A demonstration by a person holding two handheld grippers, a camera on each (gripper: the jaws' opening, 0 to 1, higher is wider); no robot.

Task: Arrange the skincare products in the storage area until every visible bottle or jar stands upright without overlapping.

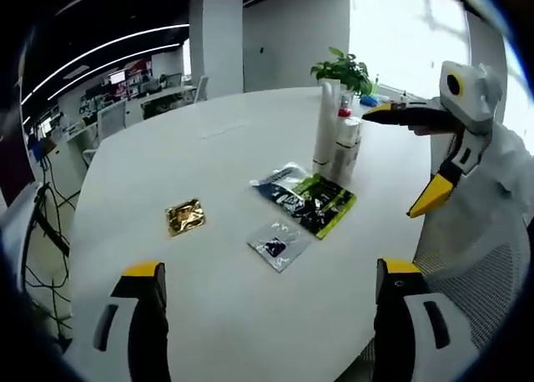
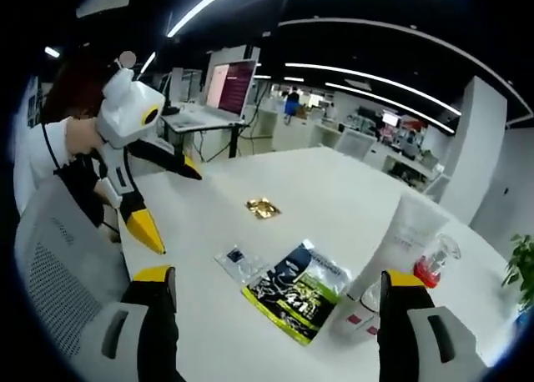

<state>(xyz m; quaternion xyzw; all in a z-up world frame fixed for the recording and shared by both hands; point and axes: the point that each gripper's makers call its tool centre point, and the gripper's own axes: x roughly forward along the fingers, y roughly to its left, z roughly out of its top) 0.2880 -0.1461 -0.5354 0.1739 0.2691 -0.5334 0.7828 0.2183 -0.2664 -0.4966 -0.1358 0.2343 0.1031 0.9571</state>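
On the white round table (image 1: 167, 157) a tall white tube (image 1: 326, 123) stands upright beside a small white bottle with a red cap (image 1: 347, 140). A black and green pouch (image 1: 305, 200), a small clear sachet (image 1: 279, 245) and a gold sachet (image 1: 184, 216) lie flat in front of them. My left gripper (image 1: 271, 268) is open above the near table edge, nothing between its jaws. My right gripper (image 1: 405, 155) hangs open at the table's right side, beside the tube. In the right gripper view the tube (image 2: 409, 230), red-capped bottle (image 2: 430, 269), pouch (image 2: 296, 292) and open right gripper (image 2: 279, 275) show, with the left gripper (image 2: 171, 200) open at left.
A potted plant (image 1: 345, 68) stands behind the tube at the table's far edge. A white mesh chair (image 1: 484, 273) is by the table on the right. Desks with a monitor (image 2: 235, 83) and office chairs lie beyond the table.
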